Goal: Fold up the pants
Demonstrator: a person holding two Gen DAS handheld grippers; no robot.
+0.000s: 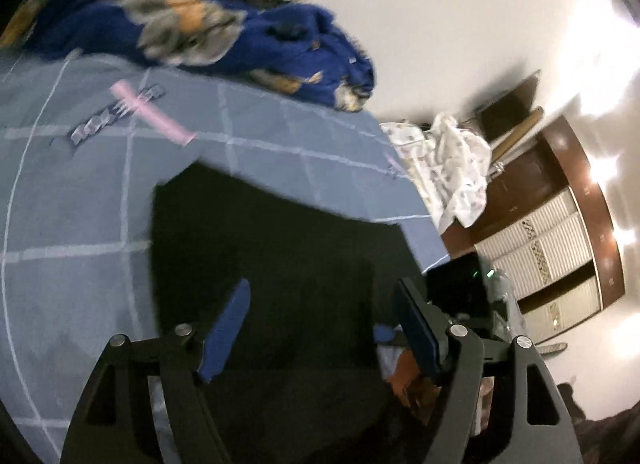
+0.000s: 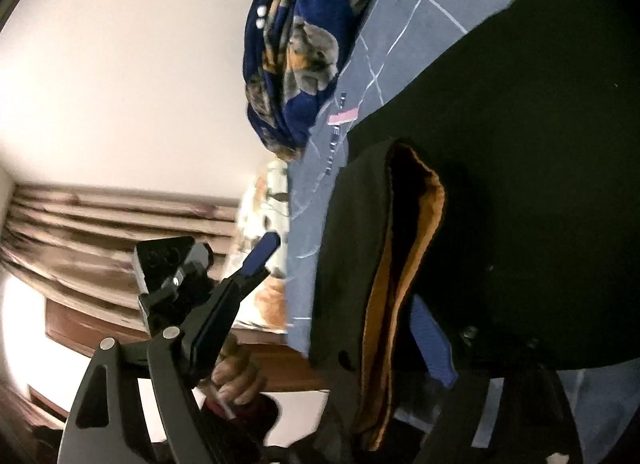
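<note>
Both grippers are spread wide with nothing pinched. Left gripper (image 1: 320,328) hangs right over the black pants (image 1: 272,232), pads apart, cloth underneath but not between them as far as I can tell. Right gripper (image 2: 352,312) is tipped sideways at the waistband (image 2: 404,264), which gapes open showing an orange-brown lining. One blue pad sits just beside that edge, the other is out in free air, so no grip there either.

Pants are lying dark and fairly flat on the blue-grey bedsheet (image 1: 80,192) with the white grid lines. My guess is we're somewhere mid-fold: a straight edge shows up top in the left view, but the waistband end is bunched and standing, so that end wants laying over and smoothing.

Further out, a blue floral blanket (image 1: 208,12) is heaped at the far side of the bed.
</note>
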